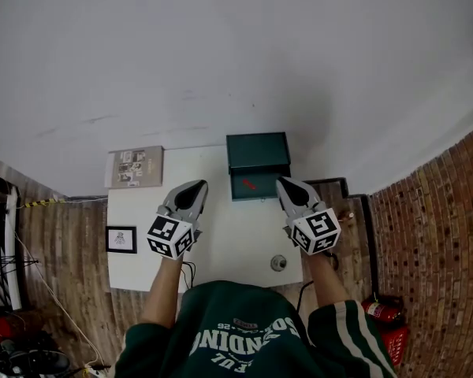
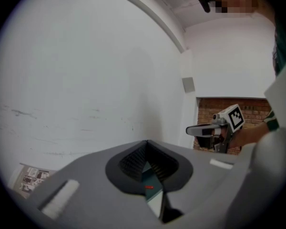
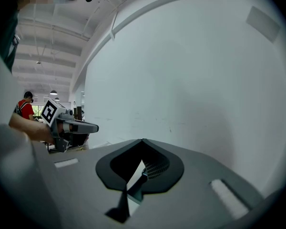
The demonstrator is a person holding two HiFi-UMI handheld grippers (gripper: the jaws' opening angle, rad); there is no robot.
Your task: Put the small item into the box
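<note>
A dark green box [image 1: 257,154] stands open at the back of the white table [image 1: 221,242], with a small red item [image 1: 249,184] lying inside it. A small round grey item [image 1: 278,263] rests near the table's front edge. My left gripper [image 1: 195,187] hovers left of the box and my right gripper [image 1: 284,184] just right of it; both are shut and hold nothing. In the left gripper view the jaws [image 2: 146,144] meet, and the red item [image 2: 148,186] shows through the slit below them. In the right gripper view the jaws [image 3: 143,142] also meet.
A printed booklet [image 1: 137,166] lies at the table's back left corner. A framed picture [image 1: 121,239] sits on the floor to the left, and a red fire extinguisher [image 1: 382,312] lies at the right. A white wall rises behind the table.
</note>
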